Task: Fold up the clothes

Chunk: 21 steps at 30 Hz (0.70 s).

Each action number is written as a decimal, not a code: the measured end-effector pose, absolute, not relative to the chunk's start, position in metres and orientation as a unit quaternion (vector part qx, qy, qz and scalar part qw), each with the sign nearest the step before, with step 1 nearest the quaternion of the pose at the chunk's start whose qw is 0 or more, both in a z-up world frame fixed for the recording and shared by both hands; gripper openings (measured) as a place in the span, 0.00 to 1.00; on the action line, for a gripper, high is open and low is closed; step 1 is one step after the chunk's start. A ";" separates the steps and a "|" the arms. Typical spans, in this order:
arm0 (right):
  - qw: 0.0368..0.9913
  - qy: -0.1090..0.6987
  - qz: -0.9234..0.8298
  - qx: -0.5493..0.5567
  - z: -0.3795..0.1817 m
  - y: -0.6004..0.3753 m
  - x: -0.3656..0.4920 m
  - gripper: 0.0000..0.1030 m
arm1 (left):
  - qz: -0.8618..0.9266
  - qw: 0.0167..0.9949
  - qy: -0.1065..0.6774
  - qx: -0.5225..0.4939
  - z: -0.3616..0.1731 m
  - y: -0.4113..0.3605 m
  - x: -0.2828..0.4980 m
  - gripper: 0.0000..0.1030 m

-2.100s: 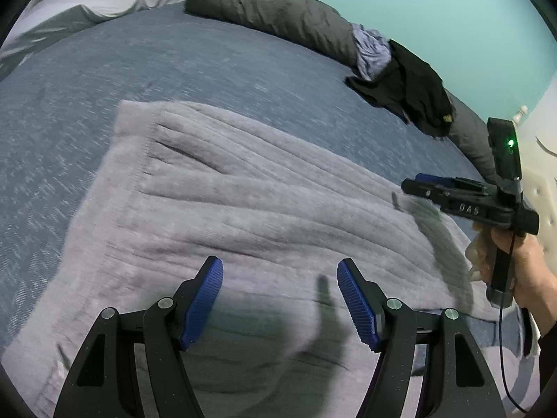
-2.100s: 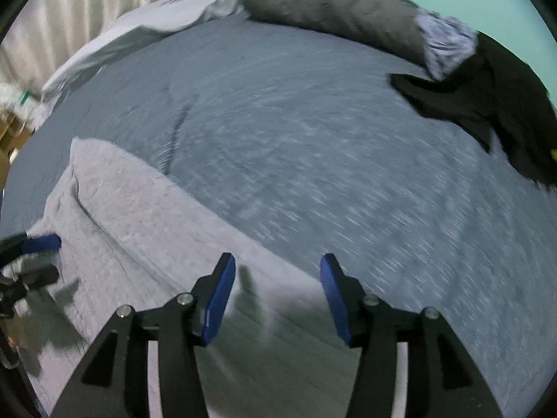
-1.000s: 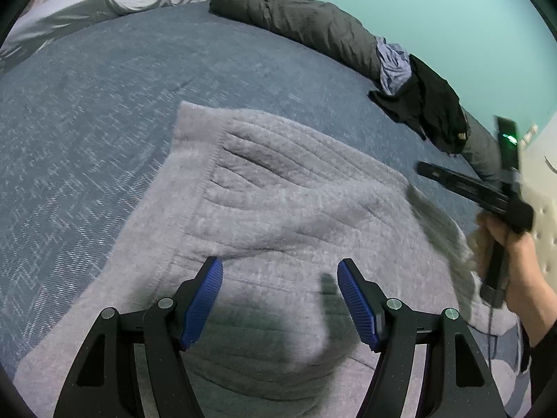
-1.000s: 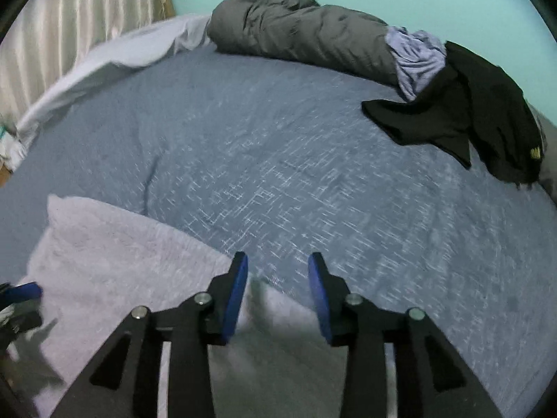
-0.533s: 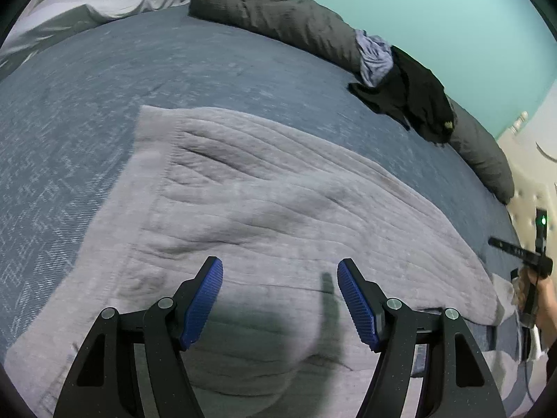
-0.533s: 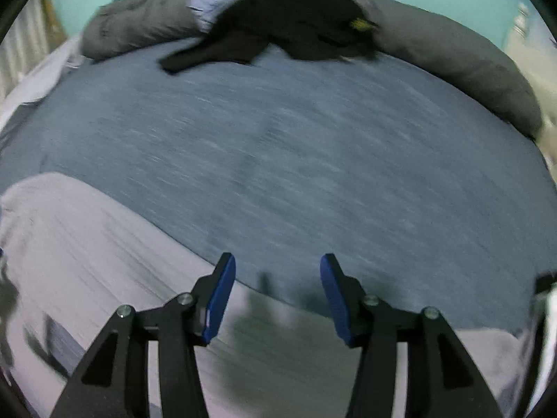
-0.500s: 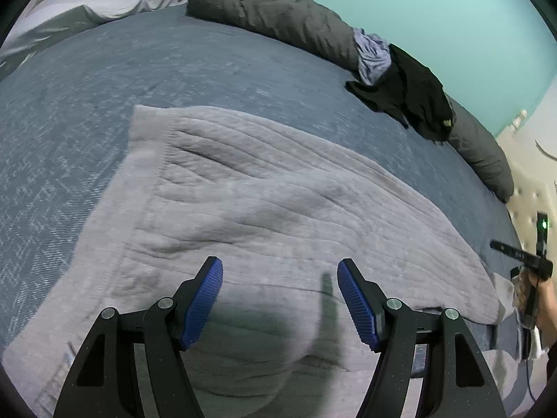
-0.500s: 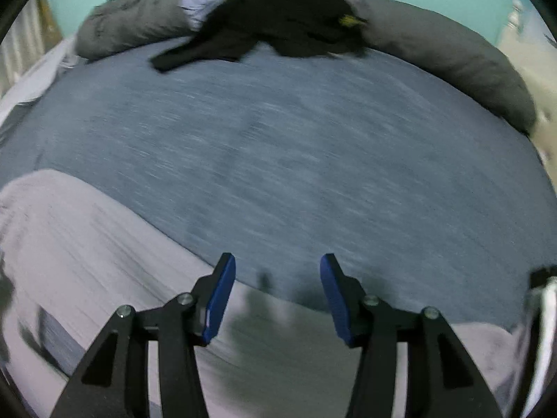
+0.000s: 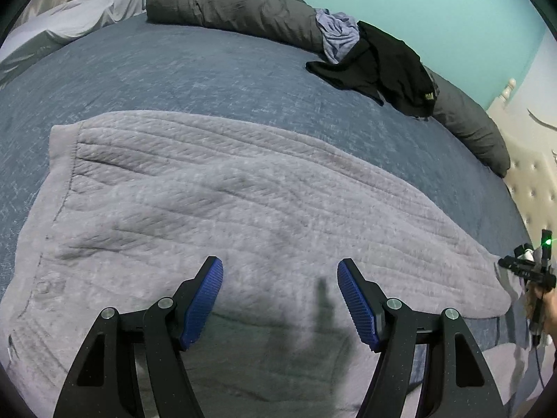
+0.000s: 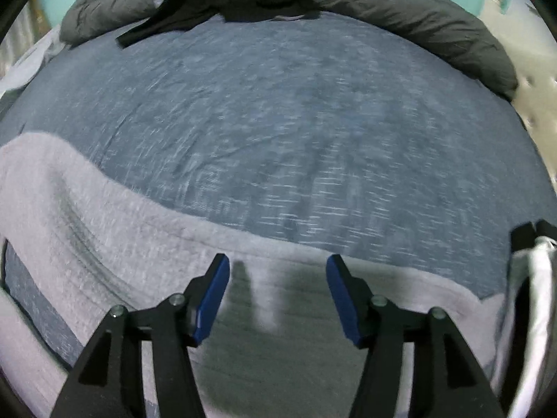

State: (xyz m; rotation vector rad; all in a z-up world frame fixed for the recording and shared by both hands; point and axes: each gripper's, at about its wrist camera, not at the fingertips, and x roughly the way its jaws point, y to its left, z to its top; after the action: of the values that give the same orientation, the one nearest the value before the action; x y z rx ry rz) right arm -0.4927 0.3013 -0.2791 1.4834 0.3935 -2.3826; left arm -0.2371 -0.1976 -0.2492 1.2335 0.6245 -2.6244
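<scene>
Grey knitted cloth [image 9: 243,216] lies spread flat on our blue bedspread [image 9: 174,69], directly under both tools. Our left gripper [image 9: 280,301] hovers over its near middle, jaws spread wide with nothing between them. Our right gripper [image 10: 278,299] hangs above the cloth's far right edge, jaws opening and empty. Against the turquoise wall [image 9: 435,0], well apart from the cloth, we see a dark grey rolled duvet [image 9: 236,7] and black clothes [image 9: 383,66].

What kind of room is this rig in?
Most likely a bedroom: a wide bed with a blue cover, a tufted headboard at its end, and a rolled grey duvet along the teal wall.
</scene>
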 end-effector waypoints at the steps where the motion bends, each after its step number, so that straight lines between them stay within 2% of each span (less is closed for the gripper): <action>1: 0.158 0.145 -0.827 0.520 -0.283 0.296 -0.492 0.58 | -0.882 0.087 0.206 0.414 -0.249 -0.195 -0.239 0.70; 4: 0.158 0.169 -0.815 0.530 -0.298 0.283 -0.489 0.57 | -0.884 0.085 0.197 0.416 -0.250 -0.187 -0.245 0.70; 5: 0.156 0.172 -0.816 0.529 -0.300 0.280 -0.487 0.54 | -0.883 0.085 0.196 0.418 -0.251 -0.185 -0.246 0.70; 7: 0.157 0.170 -0.823 0.519 -0.299 0.277 -0.482 0.42 | -0.882 0.084 0.194 0.421 -0.253 -0.183 -0.249 0.70; 9: 0.145 0.179 -0.831 0.507 -0.296 0.274 -0.476 0.16 | -0.882 0.083 0.193 0.422 -0.254 -0.181 -0.251 0.70; 11: 0.136 0.195 -0.833 0.499 -0.294 0.271 -0.470 0.06 | -0.882 0.082 0.192 0.422 -0.254 -0.181 -0.252 0.70; 16: 0.130 0.189 -0.847 0.480 -0.277 0.270 -0.462 0.04 | -0.882 0.081 0.193 0.421 -0.254 -0.182 -0.250 0.70; 21: 0.095 0.155 -0.888 0.423 -0.237 0.279 -0.462 0.04 | -0.882 0.081 0.194 0.422 -0.255 -0.183 -0.249 0.70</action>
State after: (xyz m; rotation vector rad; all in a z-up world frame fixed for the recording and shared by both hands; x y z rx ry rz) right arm -0.4616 0.2792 -0.2371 1.2552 0.4585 -2.6324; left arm -0.2493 -0.1827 -0.2553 1.2616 0.5800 -2.6363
